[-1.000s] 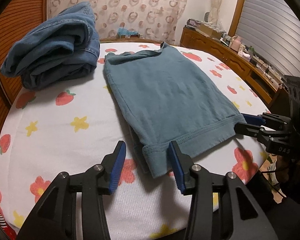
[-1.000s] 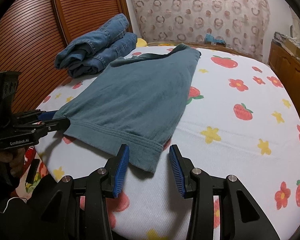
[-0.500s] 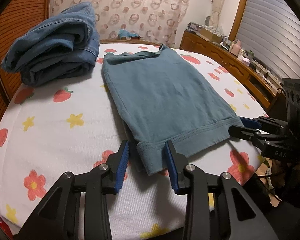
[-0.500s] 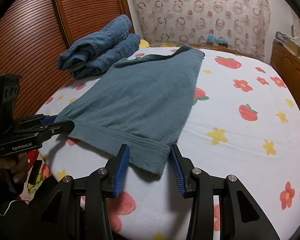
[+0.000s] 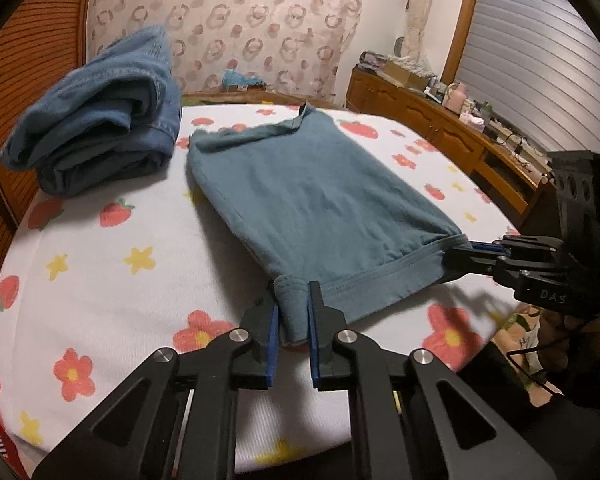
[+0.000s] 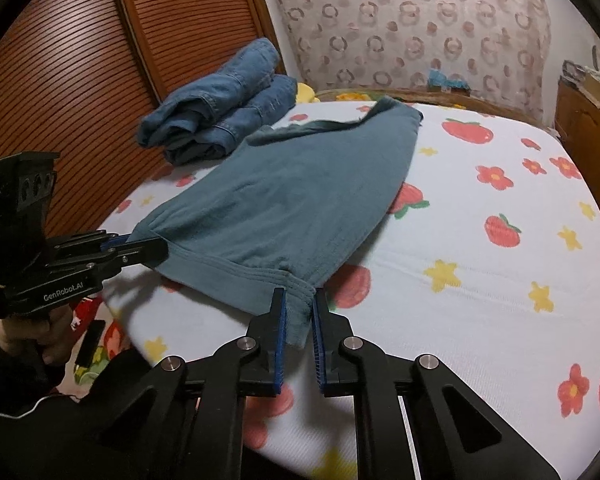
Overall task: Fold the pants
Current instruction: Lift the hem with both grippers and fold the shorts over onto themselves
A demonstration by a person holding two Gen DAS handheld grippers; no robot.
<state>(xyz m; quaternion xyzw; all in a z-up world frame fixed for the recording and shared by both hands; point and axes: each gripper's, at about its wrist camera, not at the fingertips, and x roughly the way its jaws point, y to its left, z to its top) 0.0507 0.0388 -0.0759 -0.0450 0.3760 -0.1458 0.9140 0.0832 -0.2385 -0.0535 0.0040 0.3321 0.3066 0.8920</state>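
The teal pants (image 5: 312, 196) lie folded flat on the flowered bed, near hem toward me. My left gripper (image 5: 293, 308) is shut on the hem's left corner. My right gripper (image 6: 299, 304) is shut on the hem's right corner; the pants also show in the right wrist view (image 6: 284, 204). The hem is lifted a little off the bed at both corners. Each gripper shows in the other's view: the right gripper at the right edge (image 5: 464, 254), the left gripper at the left edge (image 6: 148, 246).
A stack of folded blue jeans (image 5: 100, 120) sits at the bed's far left, also in the right wrist view (image 6: 220, 100), beside the slatted wooden headboard (image 6: 60, 72). A wooden dresser (image 5: 440, 136) with clutter runs along the right. The bed edge (image 5: 300, 452) is just below the grippers.
Both grippers moved forward onto the near hem and closed on its corners. The hem has bunched and risen slightly between the jaws.
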